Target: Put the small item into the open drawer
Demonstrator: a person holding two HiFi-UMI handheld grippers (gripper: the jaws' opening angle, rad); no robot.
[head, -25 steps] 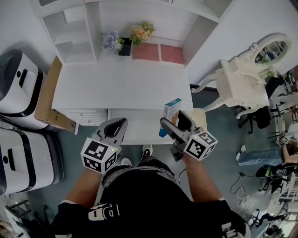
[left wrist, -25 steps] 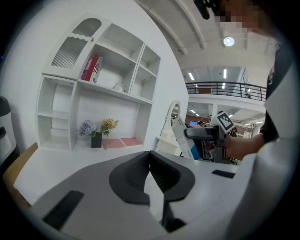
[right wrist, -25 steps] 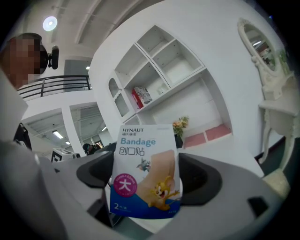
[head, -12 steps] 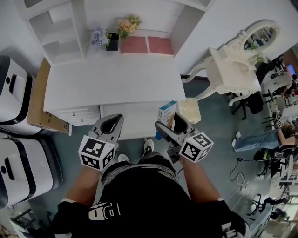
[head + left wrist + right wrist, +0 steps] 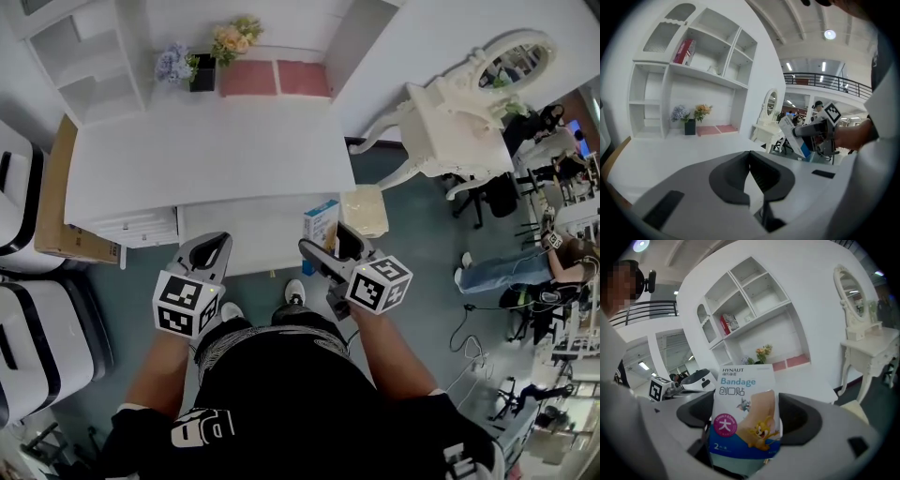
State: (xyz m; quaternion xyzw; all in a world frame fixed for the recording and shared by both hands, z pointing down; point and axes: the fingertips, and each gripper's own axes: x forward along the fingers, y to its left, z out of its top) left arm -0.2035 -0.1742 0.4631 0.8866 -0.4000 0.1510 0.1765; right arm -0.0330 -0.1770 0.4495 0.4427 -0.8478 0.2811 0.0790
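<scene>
A small blue-and-white bandage box [image 5: 322, 223] stands upright in my right gripper [image 5: 323, 246], which is shut on its lower part. The right gripper view shows the box [image 5: 745, 418] filling the gap between the jaws of the right gripper [image 5: 747, 427]. It hangs over the right end of the open white drawer [image 5: 248, 248], pulled out from the white desk [image 5: 206, 150]. My left gripper [image 5: 216, 242] is shut with nothing in it, over the drawer's left front. The left gripper view shows the left gripper [image 5: 750, 161] and, off to the right, the box [image 5: 796, 136].
Flower pots [image 5: 192, 66] and pink mats [image 5: 277, 78] sit at the desk's back under white shelves. A cream stool [image 5: 364, 211] and a white dressing table [image 5: 464, 122] stand to the right. A cardboard box [image 5: 56, 202] and white machines [image 5: 33, 328] are at the left.
The head view has swung, so the whole scene sits further left. Both grippers keep about the same places over the drawer, and the right one still holds the box.
</scene>
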